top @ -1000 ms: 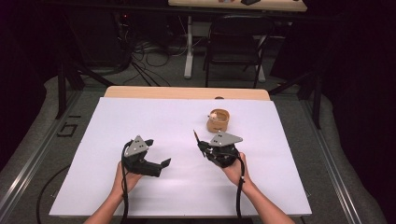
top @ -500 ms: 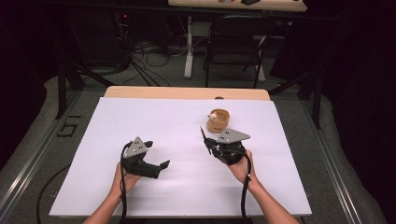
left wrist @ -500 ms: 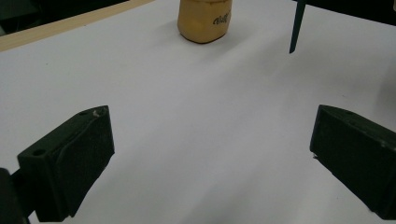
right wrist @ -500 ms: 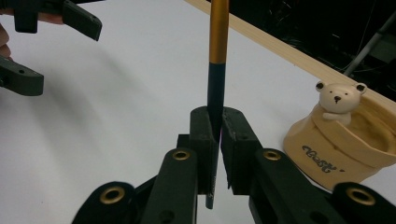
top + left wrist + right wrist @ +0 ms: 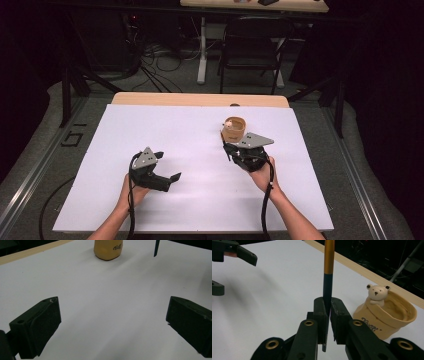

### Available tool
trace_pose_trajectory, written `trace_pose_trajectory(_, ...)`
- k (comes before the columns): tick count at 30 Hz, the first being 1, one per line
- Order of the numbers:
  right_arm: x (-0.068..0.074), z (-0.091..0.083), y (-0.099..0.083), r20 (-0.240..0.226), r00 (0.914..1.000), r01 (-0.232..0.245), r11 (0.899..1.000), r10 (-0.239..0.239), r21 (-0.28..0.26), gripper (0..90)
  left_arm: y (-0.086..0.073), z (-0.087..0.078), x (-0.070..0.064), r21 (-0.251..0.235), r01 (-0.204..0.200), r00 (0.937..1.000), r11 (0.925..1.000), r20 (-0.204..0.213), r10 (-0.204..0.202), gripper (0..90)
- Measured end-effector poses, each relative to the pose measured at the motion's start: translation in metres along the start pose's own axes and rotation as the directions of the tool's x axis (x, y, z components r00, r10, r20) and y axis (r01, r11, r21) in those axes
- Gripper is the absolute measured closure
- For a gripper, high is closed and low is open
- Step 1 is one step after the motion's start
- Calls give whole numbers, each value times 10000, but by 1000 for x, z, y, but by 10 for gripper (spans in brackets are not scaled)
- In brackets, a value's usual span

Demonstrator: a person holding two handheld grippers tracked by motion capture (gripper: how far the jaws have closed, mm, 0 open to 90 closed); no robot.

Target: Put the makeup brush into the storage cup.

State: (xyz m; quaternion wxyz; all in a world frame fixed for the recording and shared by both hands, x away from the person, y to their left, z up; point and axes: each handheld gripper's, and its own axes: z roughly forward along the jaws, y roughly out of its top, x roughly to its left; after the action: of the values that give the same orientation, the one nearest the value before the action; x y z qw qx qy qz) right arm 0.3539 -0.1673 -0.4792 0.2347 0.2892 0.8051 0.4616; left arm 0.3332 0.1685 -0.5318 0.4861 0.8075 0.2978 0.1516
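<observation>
A tan cup (image 5: 234, 130) with a small bear figure (image 5: 377, 293) on its rim stands right of the middle of the white table (image 5: 165, 125). My right gripper (image 5: 231, 150) sits just in front of the cup, shut on a black and gold pencil (image 5: 327, 287) that sticks up from its jaws. In the right gripper view the cup (image 5: 387, 315) is to the right of the shut gripper (image 5: 328, 303). My left gripper (image 5: 168, 165) rests at the front left, open with nothing in it. The left gripper view looks across bare table between the open gripper (image 5: 112, 315) to the cup (image 5: 108, 250) and pencil tip (image 5: 156, 247).
The table's wooden back edge (image 5: 200, 99) runs behind the cup. A chair (image 5: 250, 45) and cables on the floor lie beyond the table. A white surface stretches between and in front of the grippers.
My right gripper has shifted a little to the right and farther back with the pencil, closer to the cup. The left gripper has hardly moved.
</observation>
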Motion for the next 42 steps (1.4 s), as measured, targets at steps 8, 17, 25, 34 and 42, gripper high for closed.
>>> trace_pose_trajectory(8,-8,-6,2,112,9999,-70,9999,72,-119,837,0,3,-1,119,-179,9998,9998,75,178,0)
trace_pose_trajectory(17,-16,-12,3,109,9999,-123,9998,125,-132,837,-1,4,-2,109,-243,9996,9996,150,242,0)
trace_pose_trajectory(25,-21,-16,4,97,9997,-211,9997,212,-85,837,0,1,-2,16,-256,9997,9997,60,256,0)
trace_pose_trajectory(34,-29,-21,8,159,9993,-348,9993,350,-97,838,-1,1,-2,25,-260,9997,9997,12,260,0)
trace_pose_trajectory(42,-34,-22,11,115,9988,-483,9987,485,-141,838,-2,-1,-3,39,-223,9997,9997,-35,223,0)
